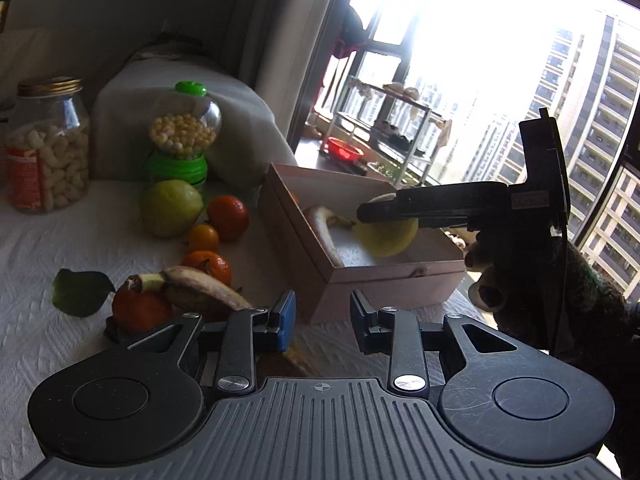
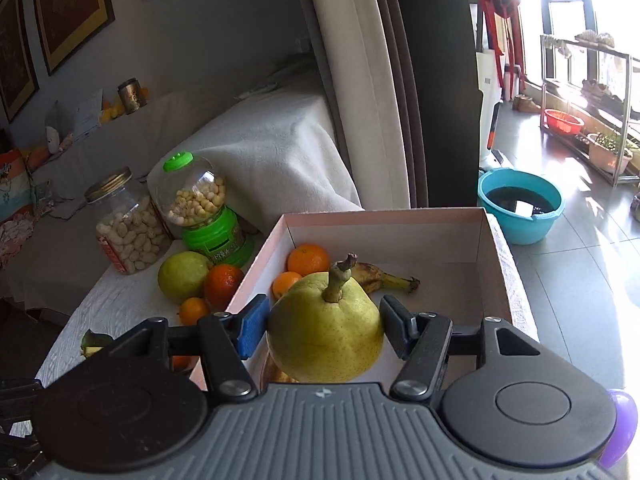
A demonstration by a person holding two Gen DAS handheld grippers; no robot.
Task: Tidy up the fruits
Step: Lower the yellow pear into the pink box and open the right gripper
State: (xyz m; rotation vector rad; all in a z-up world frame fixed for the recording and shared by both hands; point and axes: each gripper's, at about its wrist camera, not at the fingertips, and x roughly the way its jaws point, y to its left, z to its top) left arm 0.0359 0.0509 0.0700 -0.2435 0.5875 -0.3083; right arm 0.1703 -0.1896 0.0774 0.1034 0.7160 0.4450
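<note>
Pear point(image 2: 326, 334) in right tongs point(image 2: 324, 326)

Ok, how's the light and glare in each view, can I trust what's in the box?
Left wrist: window blown out, box interior backlit, pear half hidden by the right gripper. Right wrist: even light, pear, banana and oranges clear; glare only on the floor. Fisheye bends edges in both.

Two pears: a yellow pear point(image 2: 326, 340) in the right gripper point(image 2: 324, 328), a green pear point(image 2: 182, 276) off to its left. Two bananas point(image 2: 380, 276): one in the box point(image 2: 384, 236) just ahead of it, one to its left. Six oranges point(image 2: 308, 258): two in the box, four to the left. Two jars point(image 2: 128, 232).
</note>
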